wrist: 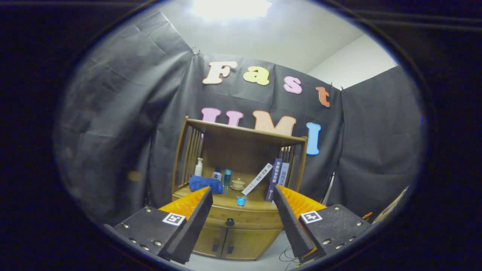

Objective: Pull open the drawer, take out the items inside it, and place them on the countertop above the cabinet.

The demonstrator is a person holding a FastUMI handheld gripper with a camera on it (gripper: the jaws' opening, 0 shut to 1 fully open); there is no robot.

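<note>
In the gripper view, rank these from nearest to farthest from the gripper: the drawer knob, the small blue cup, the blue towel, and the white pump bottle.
The gripper is open, well short of the cabinet.
1. Drawer knob: cabinet front, between the fingers.
2. Small blue cup: countertop's front edge, above the knob.
3. Blue towel: farther back, left part of the countertop.
4. White pump bottle: behind the towel, by the left slats.

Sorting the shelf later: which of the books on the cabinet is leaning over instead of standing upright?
The white book, tilted steeply with its top resting against the upright dark blue book. The open gripper is short of the cabinet.
</note>
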